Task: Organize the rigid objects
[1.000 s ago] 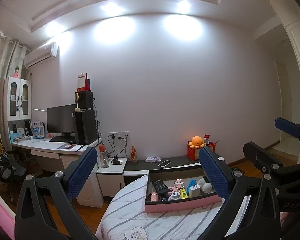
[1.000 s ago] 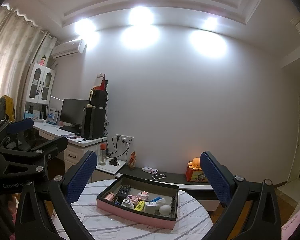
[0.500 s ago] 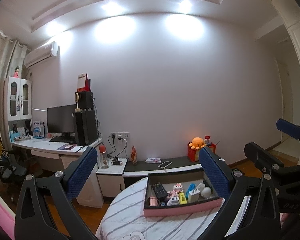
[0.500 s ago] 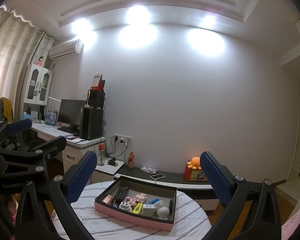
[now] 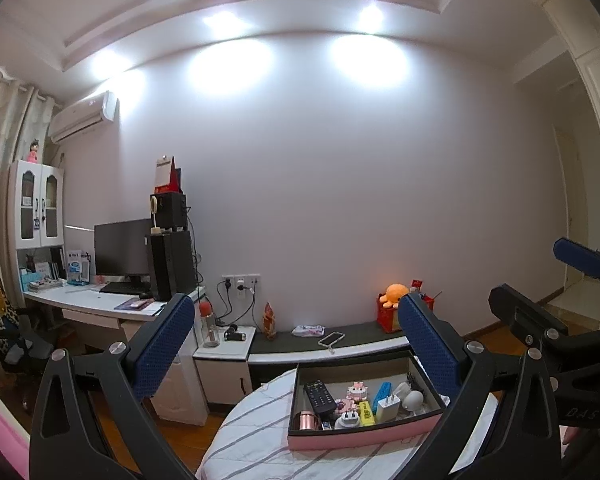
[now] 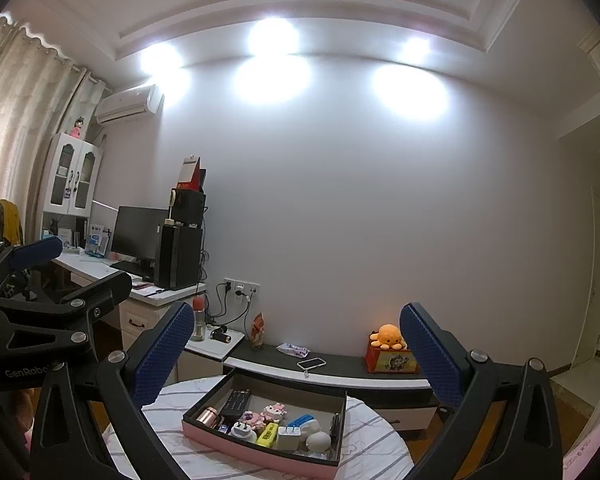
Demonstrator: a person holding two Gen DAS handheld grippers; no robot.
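A pink-sided tray sits on a round table with a striped cloth. It holds a black remote, a copper cylinder, a pink figure, white plugs, a yellow block and a white egg shape. My left gripper and right gripper are open and empty, held well above and short of the tray.
A low bench behind the table carries a phone, an orange octopus plush on a red box, and a bag. A desk with monitor and speakers stands at the left. The other gripper shows at each view's edge.
Both views shifted slightly; the tray sits a little lower and nearer in the frames. Both grippers stay open and empty.
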